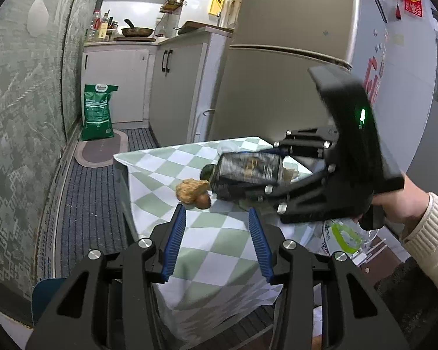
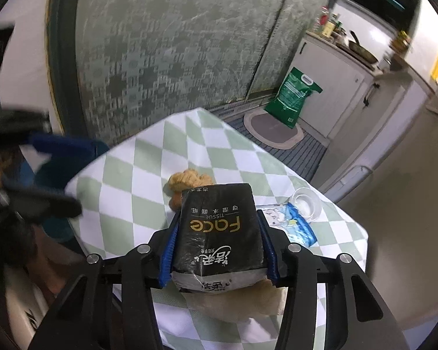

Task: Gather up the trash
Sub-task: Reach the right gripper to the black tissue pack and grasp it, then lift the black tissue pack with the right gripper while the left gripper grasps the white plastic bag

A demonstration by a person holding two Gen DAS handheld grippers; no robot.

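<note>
Trash for us here means the black tissue pack (image 2: 219, 230), pinched by its long sides between the blue pads of our right hand-held gripper (image 2: 218, 248), its printed face up and its torn near end towards the camera; in the left wrist view it sits just above the checked surface (image 1: 207, 248), and whether it touches the cloth we cannot tell. Going left to right in the right wrist view: our left hand-held gripper (image 1: 217, 245) is a dark blur at the far left edge, and in its own view its jaws stand partly apart over bare cloth with nothing between them, probably waiting for the next piece. Next comes a lumpy brown ginger root (image 2: 189, 180), just beyond the pack's far end. Right of the pack lie a blue-and-white wrapper (image 2: 292, 224) and a clear plastic cup (image 2: 306, 202) near the surface's right edge, likely further litter. A side grip suits the soft pack, since squeezing its width keeps it from sagging.
</note>
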